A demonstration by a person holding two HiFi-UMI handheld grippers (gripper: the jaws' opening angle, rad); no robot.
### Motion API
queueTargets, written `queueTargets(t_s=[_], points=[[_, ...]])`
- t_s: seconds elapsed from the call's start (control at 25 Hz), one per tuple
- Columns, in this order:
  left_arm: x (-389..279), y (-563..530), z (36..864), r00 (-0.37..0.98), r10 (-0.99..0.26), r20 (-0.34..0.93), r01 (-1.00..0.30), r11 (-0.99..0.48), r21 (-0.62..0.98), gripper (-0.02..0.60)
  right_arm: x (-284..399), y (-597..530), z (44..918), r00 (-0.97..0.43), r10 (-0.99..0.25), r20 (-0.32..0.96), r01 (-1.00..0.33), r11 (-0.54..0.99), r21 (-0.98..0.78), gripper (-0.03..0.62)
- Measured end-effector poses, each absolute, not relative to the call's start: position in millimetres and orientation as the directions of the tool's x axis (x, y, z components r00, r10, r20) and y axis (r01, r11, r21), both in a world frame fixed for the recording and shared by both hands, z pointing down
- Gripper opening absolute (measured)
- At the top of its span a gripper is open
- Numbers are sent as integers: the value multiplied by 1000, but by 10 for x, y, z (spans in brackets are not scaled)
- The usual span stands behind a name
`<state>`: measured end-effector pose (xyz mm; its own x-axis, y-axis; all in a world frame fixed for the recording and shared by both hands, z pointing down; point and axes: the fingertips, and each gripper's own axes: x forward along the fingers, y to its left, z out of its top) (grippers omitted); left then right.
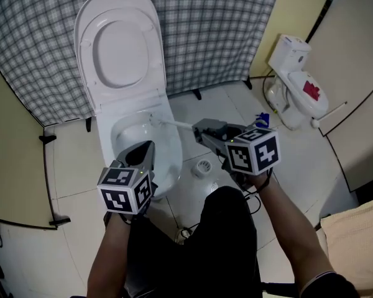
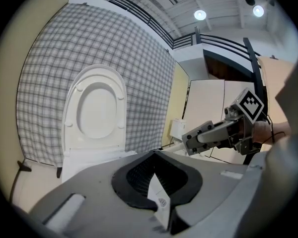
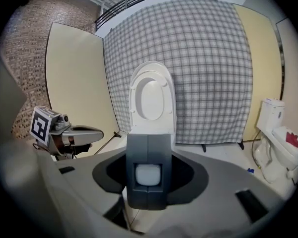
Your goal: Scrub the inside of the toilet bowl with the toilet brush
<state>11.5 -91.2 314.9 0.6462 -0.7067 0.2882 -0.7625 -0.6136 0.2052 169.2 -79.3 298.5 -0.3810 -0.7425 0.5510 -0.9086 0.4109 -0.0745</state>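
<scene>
A white toilet (image 1: 174, 143) stands with seat and lid (image 1: 120, 48) raised against the plaid backdrop. My right gripper (image 1: 198, 129) is shut on the white handle of the toilet brush (image 1: 174, 125), which slants left and down into the bowl; the brush head is hard to make out. In the right gripper view the handle's end (image 3: 148, 175) sits clamped in the jaws. My left gripper (image 1: 150, 146) hovers over the bowl's near rim, jaws together and holding nothing. Its own view shows the lid (image 2: 95, 110) and the right gripper (image 2: 191, 142).
A second, smaller toilet (image 1: 295, 82) with a red patch stands at the right by a beige panel. A round floor drain (image 1: 202, 166) lies on the tiles beside the bowl. A plaid cloth (image 1: 217, 30) hangs behind. Beige panels close off the left side.
</scene>
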Motion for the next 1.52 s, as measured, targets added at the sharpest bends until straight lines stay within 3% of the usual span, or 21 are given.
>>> queueTargets(t_s=[0.32, 0.6, 1.52], points=[[772, -712, 3160, 725, -625, 289, -685, -700, 203, 10, 2407, -673, 2699, -259, -810, 527, -953, 302, -3, 195], [1183, -568, 3252, 772, -557, 306, -626, -751, 211, 11, 2993, -529, 2939, -122, -806, 580, -980, 189, 57, 195], [1662, -808, 4143, 798, -418, 434, -565, -768, 300, 9, 3415, -424, 4970, -54, -476, 878, -980, 194, 45, 195]])
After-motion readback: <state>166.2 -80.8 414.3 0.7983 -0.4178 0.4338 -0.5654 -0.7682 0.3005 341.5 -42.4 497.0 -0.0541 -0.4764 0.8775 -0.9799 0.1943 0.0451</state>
